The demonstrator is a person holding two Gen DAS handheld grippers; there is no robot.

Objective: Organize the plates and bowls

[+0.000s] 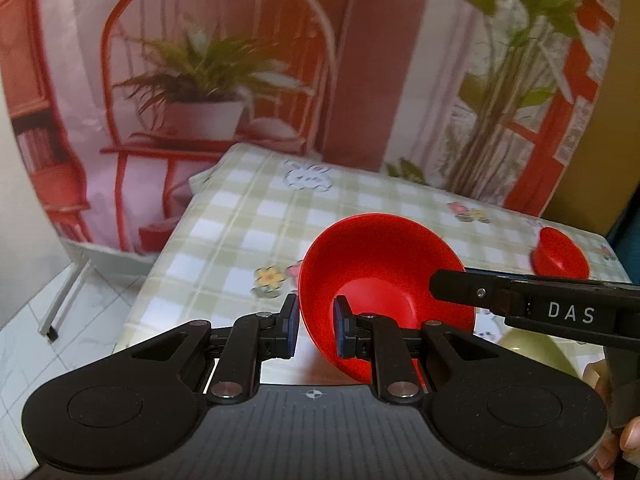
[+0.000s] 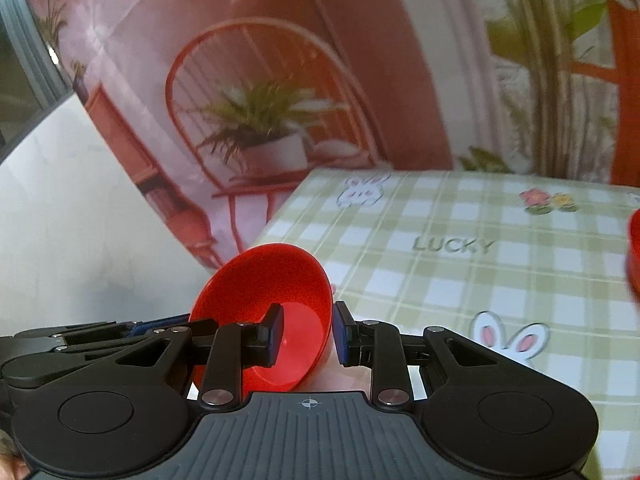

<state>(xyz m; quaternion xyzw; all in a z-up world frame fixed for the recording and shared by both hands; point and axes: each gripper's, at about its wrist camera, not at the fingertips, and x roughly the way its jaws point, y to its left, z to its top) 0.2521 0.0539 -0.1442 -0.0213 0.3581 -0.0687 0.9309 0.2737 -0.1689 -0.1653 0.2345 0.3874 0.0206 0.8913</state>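
Note:
A red bowl [image 1: 380, 276] hangs tilted above the checked table, held from both sides. My left gripper [image 1: 316, 328] straddles its left rim, one pad outside and one inside, and grips it. My right gripper [image 2: 306, 334] straddles the opposite rim of the same red bowl [image 2: 276, 292], with a small gap at the outer pad. The right gripper's body also crosses the left wrist view [image 1: 532, 300]. A second red bowl [image 1: 560, 256] sits on the table at the far right; its edge shows in the right wrist view [image 2: 634, 256]. A pale green dish [image 1: 540, 348] lies below, partly hidden.
The table [image 2: 460, 240] has a green checked cloth with rabbits, flowers and the word LUCKY. A printed backdrop [image 1: 216, 80] of a red chair and plants hangs behind it. White tiled floor [image 1: 32, 320] lies beyond the table's left edge.

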